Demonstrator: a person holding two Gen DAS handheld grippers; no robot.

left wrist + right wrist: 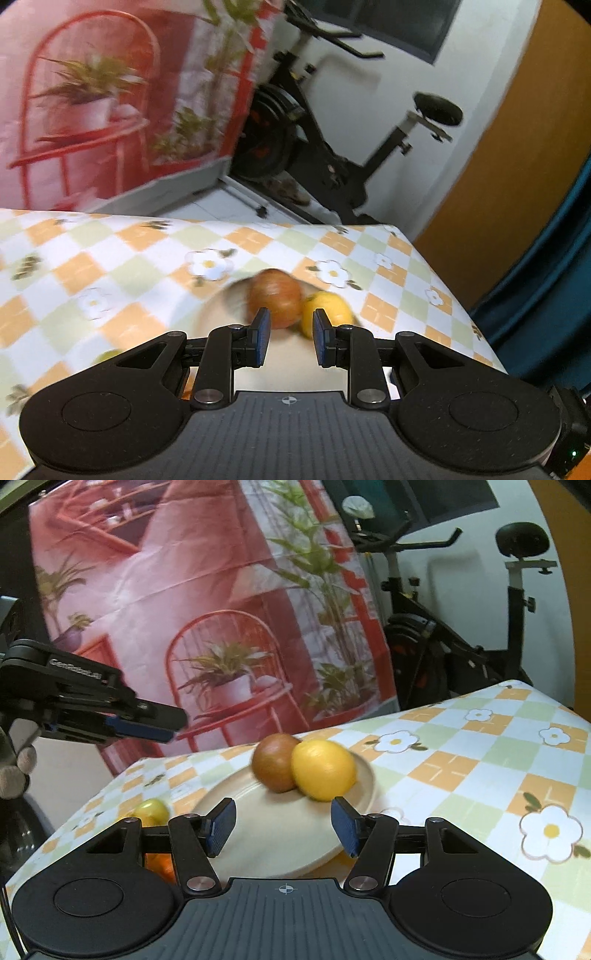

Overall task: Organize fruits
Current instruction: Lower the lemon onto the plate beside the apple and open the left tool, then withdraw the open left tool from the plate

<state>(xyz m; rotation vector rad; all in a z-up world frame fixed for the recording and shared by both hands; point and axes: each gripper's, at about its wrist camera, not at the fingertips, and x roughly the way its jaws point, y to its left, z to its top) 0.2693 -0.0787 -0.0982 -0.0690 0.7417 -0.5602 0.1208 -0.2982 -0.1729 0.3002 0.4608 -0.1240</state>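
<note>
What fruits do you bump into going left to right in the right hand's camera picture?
Green-yellow fruit on the tablecloth → brownish-red apple on the plate → yellow lemon, touching the apple. An orange fruit peeks out low on the left, but it is mostly hidden, so I skip it.

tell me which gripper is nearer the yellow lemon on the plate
Right, as far as I can tell. The right gripper hangs open low over the plate beside the lemon; the left gripper hovers higher, off to the side.

Near half of plate bare; apple & lemon block far side, prob. touching; tablecloth right open.
</note>
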